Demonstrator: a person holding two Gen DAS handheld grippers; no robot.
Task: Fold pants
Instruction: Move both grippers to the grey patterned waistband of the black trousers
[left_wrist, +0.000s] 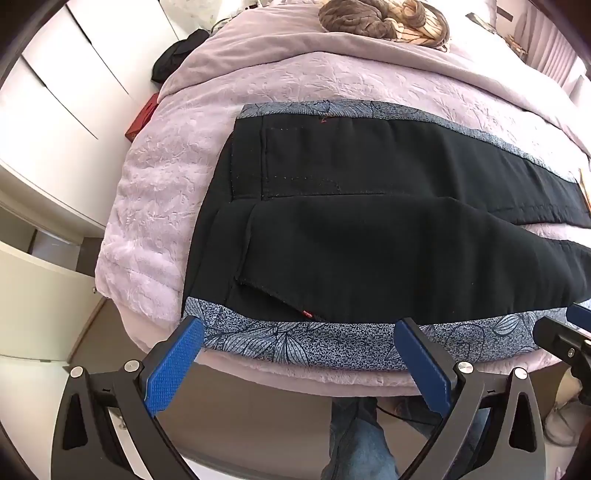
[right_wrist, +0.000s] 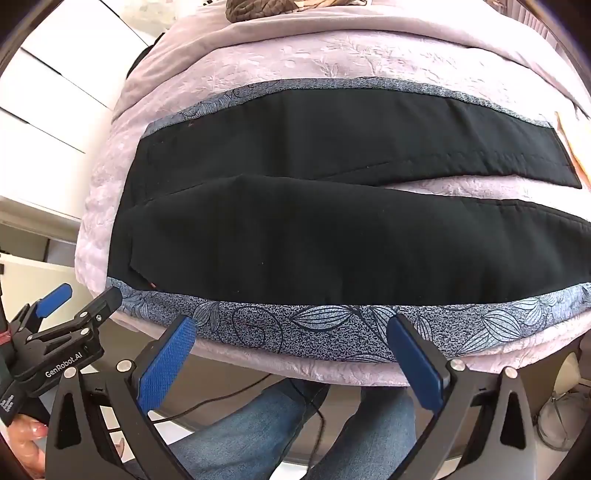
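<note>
Already spread mid-frame on the bed (left_wrist: 155, 192), the pants (left_wrist: 369, 240) await me; left gripper (left_wrist: 299, 354) and right gripper (right_wrist: 291, 350) gape empty. Pinching the quilt beneath could drag everything.

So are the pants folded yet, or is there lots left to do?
Only the setup looks done: the black pants lie spread flat on the pink bedspread, legs apart, no fold made. Right now the left tool and right tool hang open over the near edge, holding nothing. All the folding is still left.
</note>
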